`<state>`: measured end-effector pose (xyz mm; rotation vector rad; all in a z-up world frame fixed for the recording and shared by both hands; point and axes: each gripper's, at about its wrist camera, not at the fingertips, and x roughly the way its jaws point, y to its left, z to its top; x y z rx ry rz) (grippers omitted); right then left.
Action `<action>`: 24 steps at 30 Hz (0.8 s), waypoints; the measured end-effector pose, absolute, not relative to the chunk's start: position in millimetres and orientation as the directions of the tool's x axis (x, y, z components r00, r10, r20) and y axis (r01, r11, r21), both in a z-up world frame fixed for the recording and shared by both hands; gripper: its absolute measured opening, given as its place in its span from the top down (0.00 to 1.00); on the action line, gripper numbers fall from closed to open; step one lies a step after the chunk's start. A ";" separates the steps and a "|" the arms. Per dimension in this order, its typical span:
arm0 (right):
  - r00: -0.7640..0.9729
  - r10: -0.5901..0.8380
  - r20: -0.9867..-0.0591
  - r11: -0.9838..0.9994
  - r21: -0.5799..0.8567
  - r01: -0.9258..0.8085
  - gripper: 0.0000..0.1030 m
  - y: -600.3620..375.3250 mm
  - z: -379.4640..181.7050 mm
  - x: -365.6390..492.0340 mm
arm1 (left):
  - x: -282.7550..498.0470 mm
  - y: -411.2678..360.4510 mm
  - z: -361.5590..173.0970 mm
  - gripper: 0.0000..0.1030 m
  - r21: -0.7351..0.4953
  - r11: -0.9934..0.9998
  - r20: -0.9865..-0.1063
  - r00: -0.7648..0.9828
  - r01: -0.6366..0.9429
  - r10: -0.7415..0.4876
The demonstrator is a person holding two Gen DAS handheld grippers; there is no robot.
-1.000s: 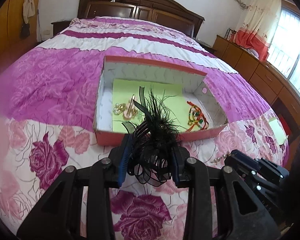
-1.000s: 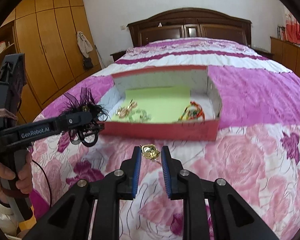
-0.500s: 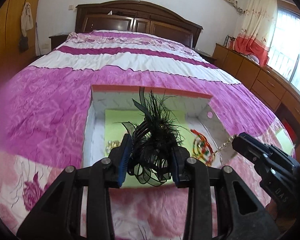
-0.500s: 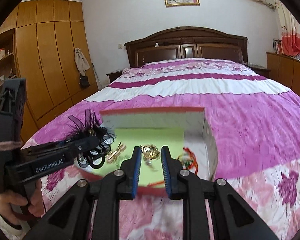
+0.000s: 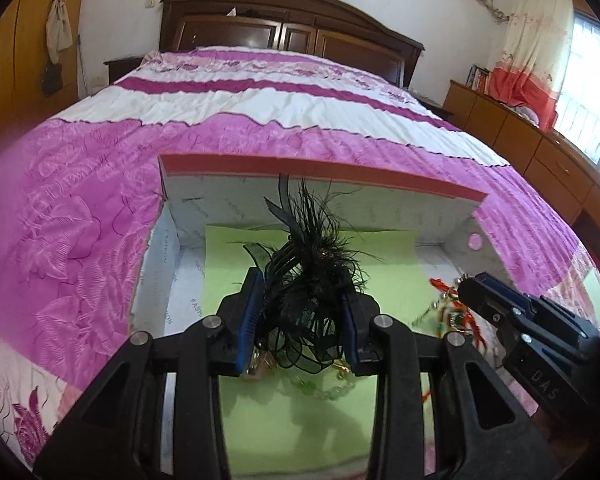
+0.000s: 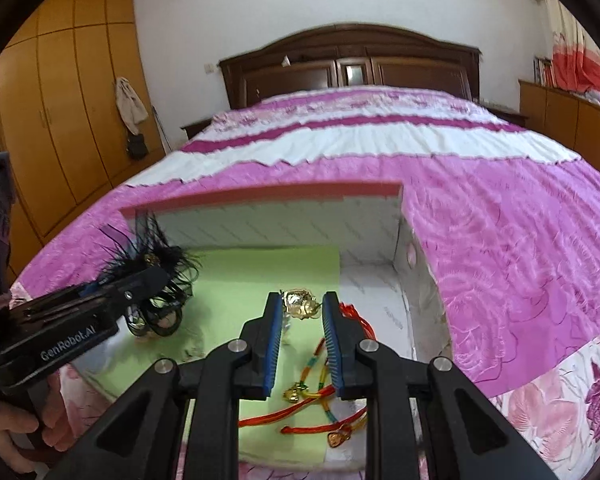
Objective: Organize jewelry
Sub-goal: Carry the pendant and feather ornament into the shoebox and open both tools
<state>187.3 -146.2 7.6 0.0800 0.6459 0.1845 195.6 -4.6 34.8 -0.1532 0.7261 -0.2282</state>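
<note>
My left gripper (image 5: pixel 302 300) is shut on a black feather hair ornament (image 5: pixel 314 270) and hangs over the red-rimmed cardboard box (image 5: pixel 340 170). The box has a green paper liner (image 5: pixel 396 256). In the right wrist view my right gripper (image 6: pixel 302 306) is shut on a gold brooch (image 6: pixel 300 304) above the same box (image 6: pixel 260 194). Red and multicoloured cords with gold charms (image 6: pixel 320 396) lie on the liner (image 6: pixel 260 276) below it. The left gripper with the black feather ornament (image 6: pixel 152 264) shows at that view's left. Green beads (image 5: pixel 320 392) and a gold piece lie under the left gripper.
The box sits on a bed with a pink and white floral quilt (image 5: pixel 80 220). A dark wooden headboard (image 5: pixel 292 32) stands at the far end. Wooden wardrobes (image 6: pixel 72 100) line the left wall and low cabinets (image 5: pixel 540 152) the right. A hand (image 6: pixel 16 436) holds the left gripper's handle.
Both grippers moved forward from in front of the box to above its inside, each still carrying its piece. The box now fills the lower part of both views.
</note>
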 end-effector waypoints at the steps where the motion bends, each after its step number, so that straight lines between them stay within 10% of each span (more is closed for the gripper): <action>1: 0.776 0.191 -0.601 0.981 0.133 -0.138 0.78 -147.4 4.0 190.4 | 197.4 -3.9 33.3 0.73 -0.227 0.962 -0.638 0.722 0.154 -0.266; 24: 0.813 0.206 -0.544 0.978 0.148 -0.149 0.54 -150.3 29.6 146.2 | 153.9 4.5 50.6 0.65 -0.196 0.973 -0.627 0.746 0.126 -0.223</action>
